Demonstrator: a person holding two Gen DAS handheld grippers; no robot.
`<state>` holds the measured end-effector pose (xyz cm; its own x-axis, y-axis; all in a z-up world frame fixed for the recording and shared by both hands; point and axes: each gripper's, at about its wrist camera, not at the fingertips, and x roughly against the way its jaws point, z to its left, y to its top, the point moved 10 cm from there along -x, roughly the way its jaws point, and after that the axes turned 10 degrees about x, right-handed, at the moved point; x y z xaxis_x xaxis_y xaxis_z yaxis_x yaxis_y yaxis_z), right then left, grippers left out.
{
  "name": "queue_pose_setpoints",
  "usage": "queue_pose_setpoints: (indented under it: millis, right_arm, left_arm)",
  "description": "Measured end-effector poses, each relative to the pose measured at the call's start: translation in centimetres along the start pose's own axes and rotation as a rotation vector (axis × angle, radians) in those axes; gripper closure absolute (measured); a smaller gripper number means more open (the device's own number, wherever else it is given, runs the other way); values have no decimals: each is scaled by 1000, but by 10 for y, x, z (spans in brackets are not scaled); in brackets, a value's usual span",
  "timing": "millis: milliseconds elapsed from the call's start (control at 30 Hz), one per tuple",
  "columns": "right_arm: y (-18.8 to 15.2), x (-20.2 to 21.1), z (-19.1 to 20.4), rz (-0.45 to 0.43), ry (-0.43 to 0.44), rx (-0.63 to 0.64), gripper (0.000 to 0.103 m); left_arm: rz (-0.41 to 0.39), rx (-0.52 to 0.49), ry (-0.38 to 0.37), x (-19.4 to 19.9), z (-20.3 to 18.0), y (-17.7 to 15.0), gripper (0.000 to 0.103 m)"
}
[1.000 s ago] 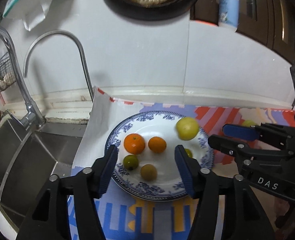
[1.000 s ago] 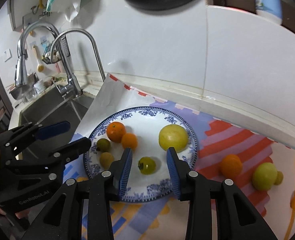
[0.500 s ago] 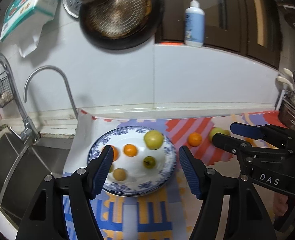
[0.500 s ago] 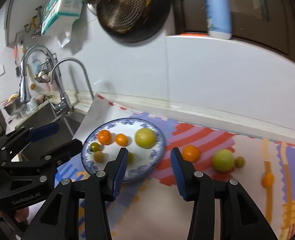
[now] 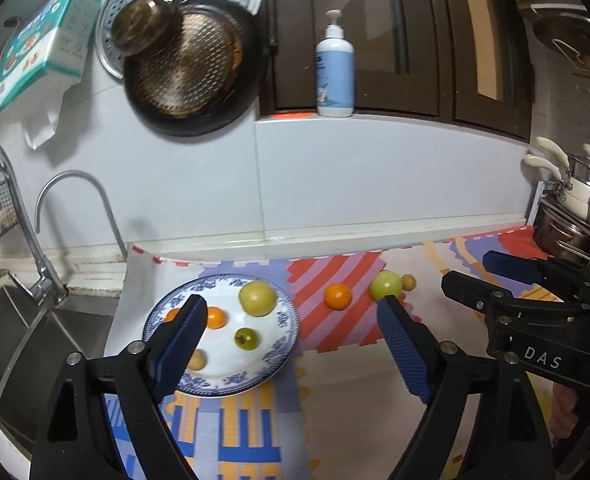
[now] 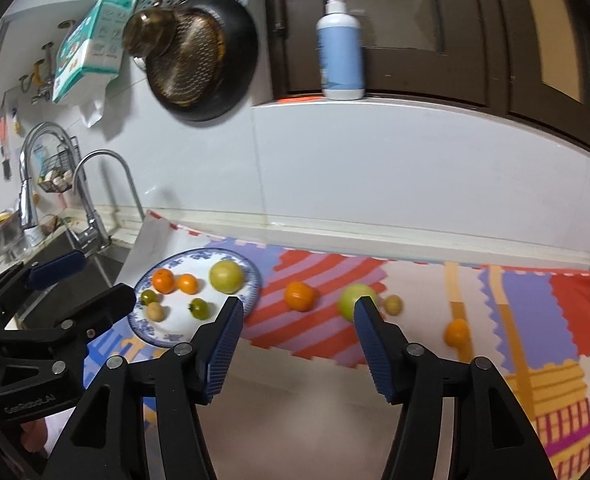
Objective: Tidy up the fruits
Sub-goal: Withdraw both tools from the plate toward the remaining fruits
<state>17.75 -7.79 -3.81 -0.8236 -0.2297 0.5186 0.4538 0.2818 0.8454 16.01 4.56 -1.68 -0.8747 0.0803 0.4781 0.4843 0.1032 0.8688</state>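
Observation:
A blue-and-white plate (image 5: 283, 344) (image 6: 251, 284) on the colourful mat holds a large yellow-green fruit (image 5: 257, 298) (image 6: 226, 277), two oranges (image 6: 175, 281), small green fruits (image 5: 246, 338) and a small tan one (image 6: 155, 312). On the mat to its right lie an orange (image 5: 338, 296) (image 6: 300, 295), a large green fruit (image 5: 386, 285) (image 6: 351, 300), a small tan fruit (image 6: 393, 305) and a small orange (image 6: 457, 332). My left gripper (image 5: 291, 318) is open and empty, above the plate's right side. My right gripper (image 6: 297, 320) is open and empty, back from the loose orange.
A sink (image 5: 11, 340) with a curved tap (image 5: 75, 208) lies left of the plate. A pan (image 5: 191, 72) hangs on the white wall and a soap bottle (image 5: 334, 76) stands on the ledge. Pots (image 5: 567, 220) stand at the far right.
Both grippers have pulled back and up from the plate, so more counter shows. The right gripper has opened wider and swung right toward the loose fruit.

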Motion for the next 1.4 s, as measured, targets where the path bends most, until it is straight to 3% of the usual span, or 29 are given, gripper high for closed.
queue_pose_setpoints:
  millis: [400,667,1067,1400]
  right_arm:
    - [-19,21,-67,-2,-135,-58,40]
    - [-30,18,-101,16,-178,-101,40]
    - [-54,-15,-128,85,-196,-151,40]
    - [-73,-55,-149,155,-202,-181,40]
  left_arm:
    - [-21,-22,-24,-13,-51,2,7]
    - [-33,-43,-24,-30,-73,1,5]
    - [27,-97,-67,-80,-96,-16,6]
    - [109,-130,-117,-138,-114,-33,14]
